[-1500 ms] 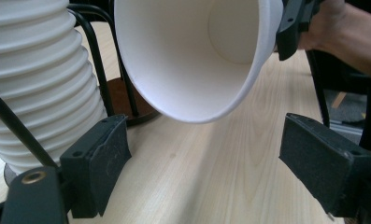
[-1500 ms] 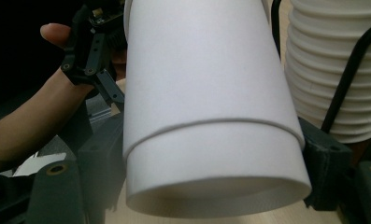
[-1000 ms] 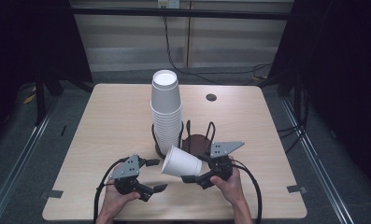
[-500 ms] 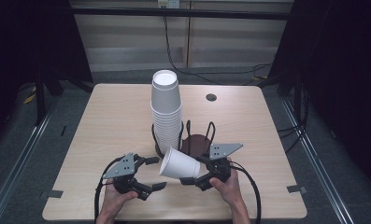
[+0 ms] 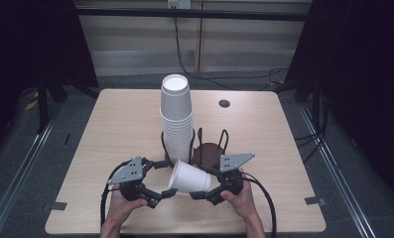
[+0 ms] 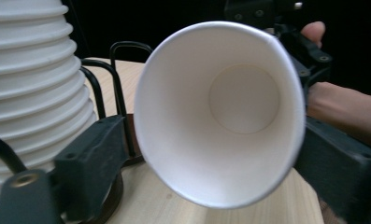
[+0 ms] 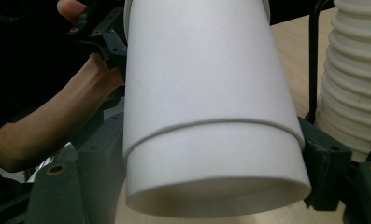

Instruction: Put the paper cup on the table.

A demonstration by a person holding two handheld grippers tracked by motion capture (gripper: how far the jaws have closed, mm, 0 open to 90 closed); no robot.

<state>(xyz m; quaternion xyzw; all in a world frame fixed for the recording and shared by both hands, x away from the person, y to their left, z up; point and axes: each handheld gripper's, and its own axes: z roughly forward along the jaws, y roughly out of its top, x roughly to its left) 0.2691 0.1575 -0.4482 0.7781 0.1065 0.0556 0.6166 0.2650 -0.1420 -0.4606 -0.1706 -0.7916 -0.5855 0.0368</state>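
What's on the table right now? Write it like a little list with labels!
Held thing: white paper cup, lying sideways in the air, mouth toward the left gripper
Holder: right gripper, jaws clamped on the cup's base end
Left gripper: jaws on either side of the cup's rim; grip unclear
Behind: tall stack of white paper cups in a black wire rack
Surface: light wooden table

Between your right gripper's [image 5: 204, 192] jaws lies a cup [image 5: 188, 177] on its side, base toward that gripper, mouth toward your left gripper [image 5: 157, 197]; your left jaws stand either side of the mouth; behind the jaws, the rack [image 5: 208, 151] sits on the table [image 5: 264, 134]; in the rack's left side stands the stack [image 5: 176, 119].
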